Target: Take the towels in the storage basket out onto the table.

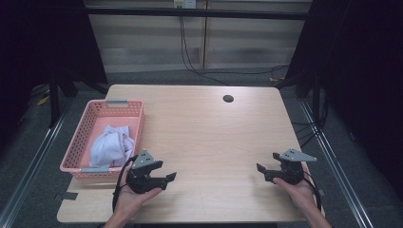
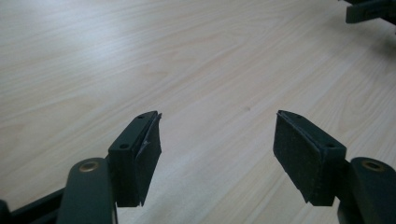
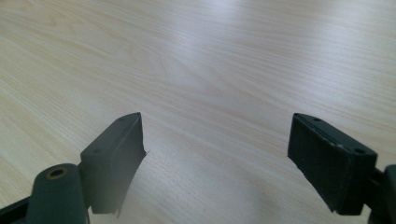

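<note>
A pink plastic basket (image 1: 83, 141) stands at the table's left edge with a crumpled white cloth (image 1: 112, 146) lying in it. My left gripper (image 1: 167, 180) rests low over the wooden table just right of the basket's near corner, held in a hand, pointing right. Its jaws stand wide apart with bare wood between them (image 2: 217, 140). My right gripper (image 1: 266, 164) sits near the table's front right, pointing left toward the other one. It is open too, with nothing between its pads (image 3: 215, 149). The right gripper's tip (image 2: 371, 10) peeks in at the far corner of the left gripper view.
The light wooden table (image 1: 204, 133) has a round cable hole (image 1: 228, 99) near its far edge. Black cables (image 1: 190, 57) hang down a panelled wall behind it. Metal rails (image 1: 33, 156) run along the floor on both sides, and dark curtains flank the scene.
</note>
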The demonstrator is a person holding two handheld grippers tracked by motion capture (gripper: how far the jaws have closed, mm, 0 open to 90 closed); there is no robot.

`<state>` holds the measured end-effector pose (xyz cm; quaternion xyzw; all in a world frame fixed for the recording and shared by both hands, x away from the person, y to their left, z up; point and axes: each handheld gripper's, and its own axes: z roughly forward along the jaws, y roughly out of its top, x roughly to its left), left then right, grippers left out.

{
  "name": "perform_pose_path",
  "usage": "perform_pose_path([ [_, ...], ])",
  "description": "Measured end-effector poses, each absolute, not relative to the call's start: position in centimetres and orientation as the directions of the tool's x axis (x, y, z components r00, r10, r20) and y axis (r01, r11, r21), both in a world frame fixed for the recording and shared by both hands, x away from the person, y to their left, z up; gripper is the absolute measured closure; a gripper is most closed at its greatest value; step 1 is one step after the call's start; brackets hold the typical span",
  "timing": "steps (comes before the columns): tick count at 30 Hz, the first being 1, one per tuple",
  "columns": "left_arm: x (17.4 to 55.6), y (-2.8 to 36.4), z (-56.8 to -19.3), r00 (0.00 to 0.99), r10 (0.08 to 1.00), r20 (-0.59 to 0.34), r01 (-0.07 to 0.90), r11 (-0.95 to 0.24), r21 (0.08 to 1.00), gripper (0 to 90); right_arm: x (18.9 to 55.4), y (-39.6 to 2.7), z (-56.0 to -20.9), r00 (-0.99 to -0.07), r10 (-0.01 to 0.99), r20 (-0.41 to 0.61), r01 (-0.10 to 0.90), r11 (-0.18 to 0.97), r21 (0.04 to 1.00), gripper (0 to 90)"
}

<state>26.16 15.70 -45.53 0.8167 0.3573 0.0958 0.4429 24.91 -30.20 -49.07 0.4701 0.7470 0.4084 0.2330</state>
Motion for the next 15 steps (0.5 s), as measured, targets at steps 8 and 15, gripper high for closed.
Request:
perform_pose_path([
  [8, 26.4, 17.6, -43.1, 0.706, 0.691, -0.152, 0.475, -0.303, 0.827, 31.8, 24.5, -30.3, -48.7, -0.462, 0.887, 0.032, 0.492, 0.226, 0.840, 18.6],
  [15, 27.5, 20.9, -40.7, 0.678, 0.722, -0.142, 0.472, -0.278, 0.836, 30.4, 24.3, -30.4, -48.6, -0.462, 0.886, 0.045, 0.498, 0.218, 0.839, 18.6],
])
